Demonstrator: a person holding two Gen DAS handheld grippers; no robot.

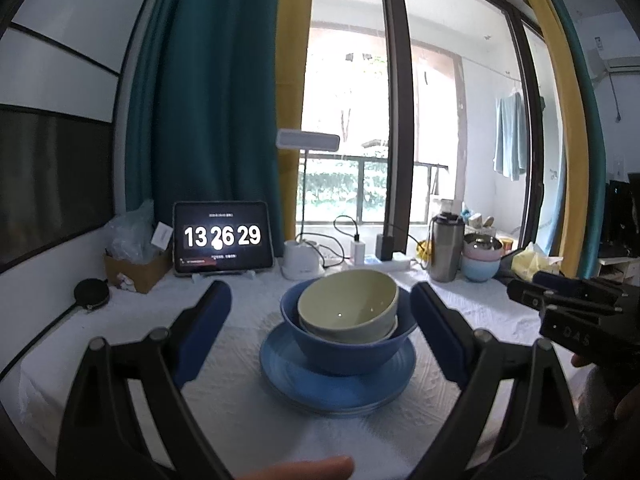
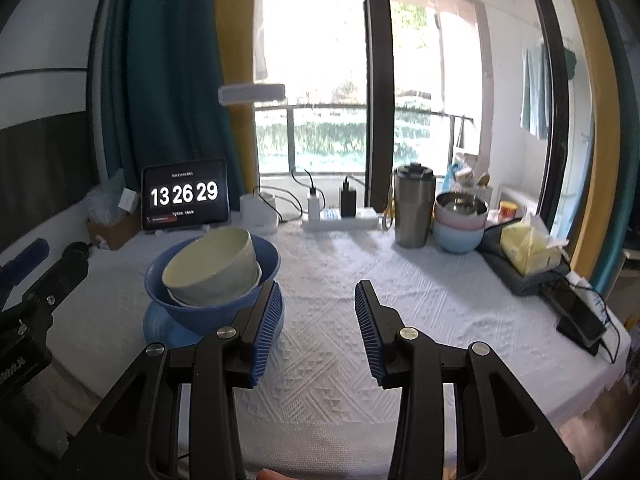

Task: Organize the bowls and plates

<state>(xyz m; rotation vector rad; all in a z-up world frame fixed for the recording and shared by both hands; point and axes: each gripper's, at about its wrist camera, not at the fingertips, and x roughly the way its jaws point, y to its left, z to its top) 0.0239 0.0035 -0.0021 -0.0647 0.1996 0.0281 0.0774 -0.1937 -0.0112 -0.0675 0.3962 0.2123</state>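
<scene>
Blue on blue in the left wrist view: a dark blue bowl (image 1: 345, 338) sits on a lighter blue plate (image 1: 336, 376) in the middle of the white textured tablecloth (image 1: 240, 420), with a pale green bowl (image 1: 349, 308) tipped on its side inside it. There looks to be a whiter bowl tucked under the green one, but I can't tell for sure. The left gripper (image 1: 320, 312) has its jaws spread wide either side of the stack, touching nothing. The right gripper (image 1: 560, 300) pokes in from the right edge.

From the right wrist view, the same stack sits left of centre, with the tablet clock (image 2: 185, 196) behind it and a steel tumbler (image 2: 414, 210) far right. Beside the tumbler, a steel bowl nests in a pink and a light blue bowl (image 2: 458, 238). The right gripper (image 2: 318, 312) is about half spread over bare cloth, holding nothing, just right of the stack.

My guess on handling: these look like glazed ceramic or hard plastic, so stiff, slick and chippable. That green bowl is leaning, so it could rock. I'd pinch it across the raised rim wall, one pad inside and one outside, then settle it flat.
</scene>
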